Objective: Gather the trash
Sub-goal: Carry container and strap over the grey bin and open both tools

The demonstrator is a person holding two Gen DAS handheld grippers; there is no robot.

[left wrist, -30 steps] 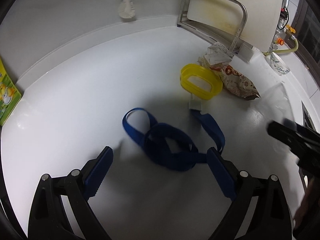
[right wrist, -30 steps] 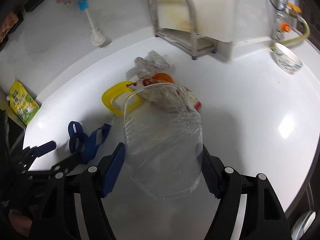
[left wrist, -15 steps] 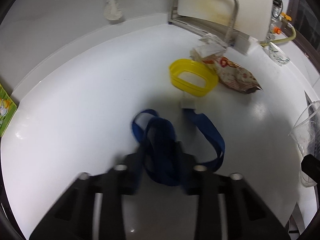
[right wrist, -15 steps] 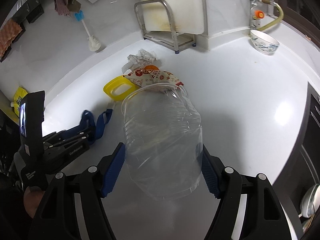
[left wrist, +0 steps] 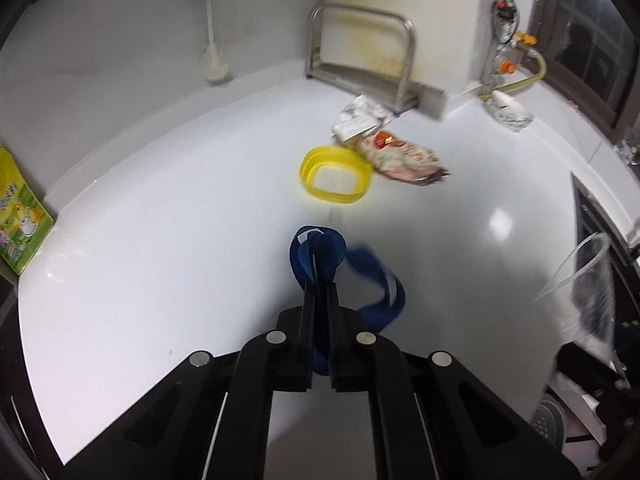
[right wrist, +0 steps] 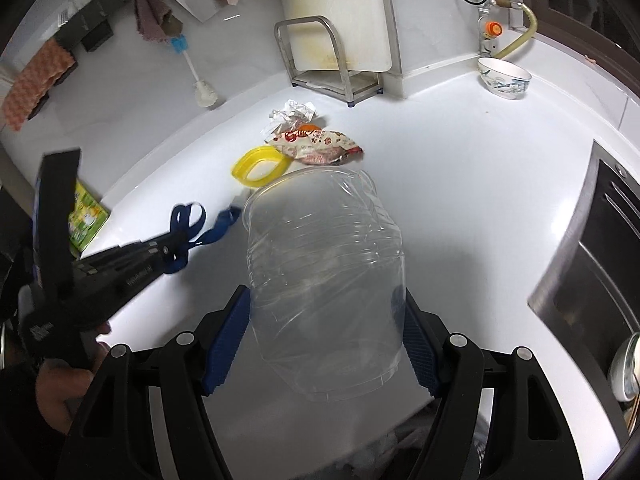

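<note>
The left gripper (left wrist: 319, 292) has its jaws shut tight on a blue strap (left wrist: 320, 256); part of the strap loops up past the tips, and the rest hangs to the right in a blurry curl, just over the white surface (left wrist: 160, 240); in the right wrist view the strap (right wrist: 188, 220) sticks out of the left gripper (right wrist: 176, 244), which a hand (right wrist: 60, 384) holds from below. The right gripper (right wrist: 326, 332) has its jaws wide apart, with the blue pads pressed on both sides of a big clear jug (right wrist: 324, 264); the jug is see-through and has its top cut off, with the open end facing away from the camera; in the left wrist view the jug (left wrist: 584, 280) shows at the right edge. More trash lies farther back on the surface; a yellow ring (right wrist: 260, 164) sits near the strap; a snack bag (right wrist: 320, 144) touches the ring on its right; a crumpled wrapper (right wrist: 292, 112) lies just behind the bag. A metal rack (right wrist: 320, 60) stands at the back with a white board (right wrist: 336, 12) in it; a bowl (right wrist: 504, 78) sits by the far right corner; a brush (right wrist: 200, 80) leans on the wall; a green pack (right wrist: 86, 220) lies at the left edge of the surface.
</note>
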